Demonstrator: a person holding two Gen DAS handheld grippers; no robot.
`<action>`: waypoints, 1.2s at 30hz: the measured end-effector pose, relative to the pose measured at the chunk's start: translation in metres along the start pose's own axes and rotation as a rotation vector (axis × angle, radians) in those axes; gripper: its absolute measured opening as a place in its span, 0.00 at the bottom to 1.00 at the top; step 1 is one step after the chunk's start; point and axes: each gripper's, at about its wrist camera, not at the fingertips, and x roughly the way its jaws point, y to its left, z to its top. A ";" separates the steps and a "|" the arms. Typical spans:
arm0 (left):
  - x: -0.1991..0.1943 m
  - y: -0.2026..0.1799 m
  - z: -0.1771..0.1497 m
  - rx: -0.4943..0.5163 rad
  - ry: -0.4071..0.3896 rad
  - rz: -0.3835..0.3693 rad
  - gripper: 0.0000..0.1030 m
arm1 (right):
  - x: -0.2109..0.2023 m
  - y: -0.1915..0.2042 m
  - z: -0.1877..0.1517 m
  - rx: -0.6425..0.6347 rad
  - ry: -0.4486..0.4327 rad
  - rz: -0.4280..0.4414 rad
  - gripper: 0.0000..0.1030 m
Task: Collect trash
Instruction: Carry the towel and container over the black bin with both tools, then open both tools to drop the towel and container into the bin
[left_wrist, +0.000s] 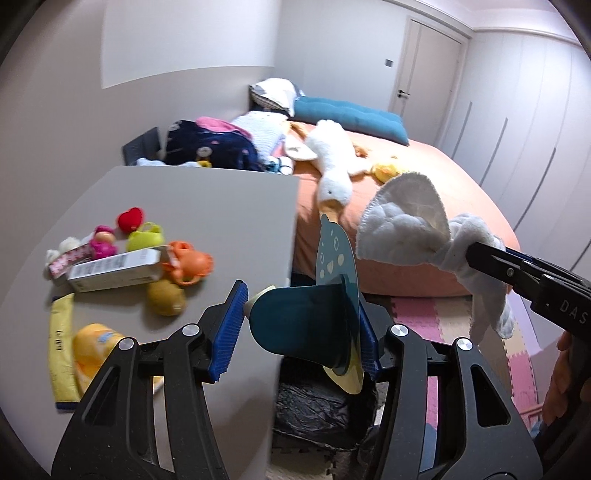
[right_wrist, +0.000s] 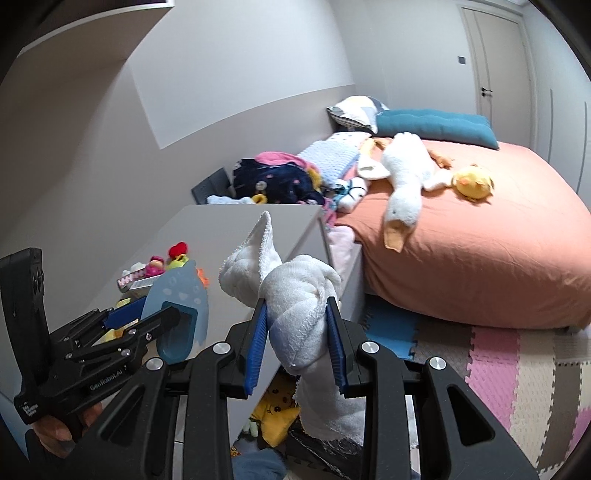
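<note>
My left gripper (left_wrist: 301, 301) is shut on a teal bird-shaped card piece (left_wrist: 306, 321), held in the air past the right edge of the grey table (left_wrist: 203, 206). In the right wrist view the same gripper (right_wrist: 162, 317) and teal piece (right_wrist: 181, 291) sit at lower left. My right gripper (right_wrist: 297, 306) is shut on a crumpled white cloth (right_wrist: 295, 280) that sticks up above the pads and hangs below them. From the left wrist it enters at the right (left_wrist: 476, 254), with the cloth (left_wrist: 399, 225) fanned out. Directly below both grippers stands a bin lined with a black bag (left_wrist: 317, 410).
A white box (left_wrist: 114, 273), yellow packets (left_wrist: 62, 350), an orange crab toy (left_wrist: 188, 262) and small toys lie on the table's left part. A bed with an orange sheet (right_wrist: 480, 266) and a goose plush (right_wrist: 406, 177) is behind. Foam mats (right_wrist: 517, 369) cover the floor.
</note>
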 end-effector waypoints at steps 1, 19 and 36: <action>0.003 -0.005 0.000 0.010 0.008 -0.007 0.51 | 0.000 -0.004 0.000 0.006 0.002 -0.005 0.31; 0.028 -0.020 -0.013 0.069 0.062 0.037 0.94 | 0.012 -0.041 -0.003 0.062 0.000 -0.133 0.79; 0.009 0.031 -0.021 -0.005 0.048 0.115 0.94 | 0.039 0.010 -0.008 -0.015 0.037 -0.030 0.79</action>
